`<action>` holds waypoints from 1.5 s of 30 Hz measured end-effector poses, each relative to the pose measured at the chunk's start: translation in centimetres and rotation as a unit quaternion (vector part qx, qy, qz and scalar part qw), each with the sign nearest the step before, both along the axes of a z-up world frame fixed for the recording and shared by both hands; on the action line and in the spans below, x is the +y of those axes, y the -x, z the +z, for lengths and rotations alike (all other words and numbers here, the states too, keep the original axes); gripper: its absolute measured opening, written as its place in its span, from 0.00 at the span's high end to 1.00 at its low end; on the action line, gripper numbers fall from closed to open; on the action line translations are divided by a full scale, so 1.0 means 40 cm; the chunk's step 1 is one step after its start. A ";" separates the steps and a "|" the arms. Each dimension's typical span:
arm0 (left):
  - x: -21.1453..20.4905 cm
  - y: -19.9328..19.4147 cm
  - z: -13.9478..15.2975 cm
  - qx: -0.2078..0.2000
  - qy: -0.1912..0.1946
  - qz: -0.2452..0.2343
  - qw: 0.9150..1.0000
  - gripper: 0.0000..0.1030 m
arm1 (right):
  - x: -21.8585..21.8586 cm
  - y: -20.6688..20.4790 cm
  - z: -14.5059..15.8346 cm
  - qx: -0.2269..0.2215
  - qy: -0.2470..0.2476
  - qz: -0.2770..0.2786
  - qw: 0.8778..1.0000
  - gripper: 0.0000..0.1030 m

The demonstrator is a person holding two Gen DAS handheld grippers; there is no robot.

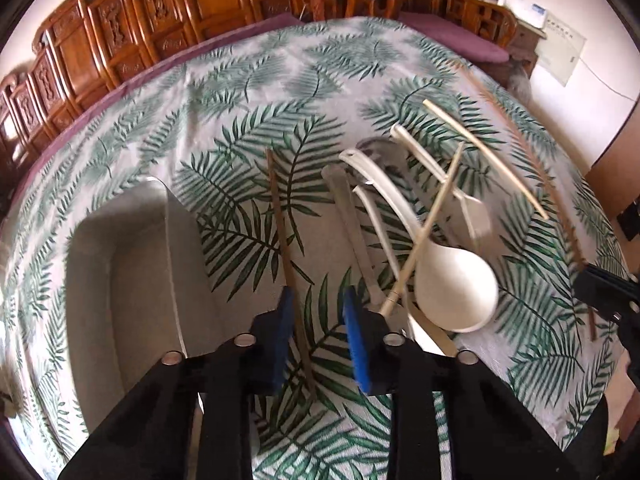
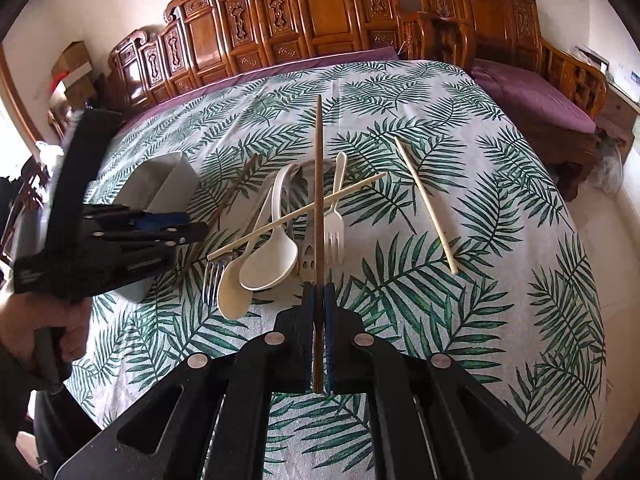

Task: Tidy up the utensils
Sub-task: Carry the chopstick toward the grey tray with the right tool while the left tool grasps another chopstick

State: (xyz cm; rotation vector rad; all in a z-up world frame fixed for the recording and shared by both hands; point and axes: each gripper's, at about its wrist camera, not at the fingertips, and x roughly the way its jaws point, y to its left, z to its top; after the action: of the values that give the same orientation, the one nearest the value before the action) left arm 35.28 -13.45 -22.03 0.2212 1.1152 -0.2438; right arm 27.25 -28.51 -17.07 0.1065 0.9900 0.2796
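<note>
one brown chopstick (image 2: 318, 184) clamped in right tool (image 2: 319, 344) | left tool (image 1: 316, 340) apart, straddling 2nd chopstick (image 1: 286, 248)

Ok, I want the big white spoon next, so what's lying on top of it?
A pale chopstick lies across the handle of the big white spoon; its bowl is uncovered. Whatever is beneath the bowl is hidden.

Black tongs (image 2: 319, 336) (blue pads (image 1: 356, 340), silver screws (image 2: 275, 337)), bare-skinned hand (image 2: 60, 330)
</note>
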 end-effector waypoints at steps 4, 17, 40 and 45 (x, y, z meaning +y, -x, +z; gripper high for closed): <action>0.010 -0.029 -0.027 0.022 -0.008 0.015 1.000 0.79 | 0.000 0.001 0.005 -0.001 -0.004 -0.001 1.000 0.94; 0.024 -0.073 -0.059 0.061 0.002 0.030 0.998 0.95 | -0.011 -0.003 0.013 -0.003 -0.010 -0.008 1.000 0.94; 0.173 0.145 0.185 -0.047 0.073 0.018 0.996 0.96 | 0.110 0.026 0.066 -0.023 0.022 0.017 0.999 0.94; 0.242 0.153 0.194 -0.051 0.078 0.036 0.995 0.96 | 0.170 0.032 0.098 -0.032 0.029 0.030 0.999 0.95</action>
State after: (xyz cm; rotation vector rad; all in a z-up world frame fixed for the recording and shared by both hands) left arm 29.16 -3.79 -14.27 0.0536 0.9966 -0.2520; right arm 25.96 -21.69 -13.13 0.0155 0.9375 0.3073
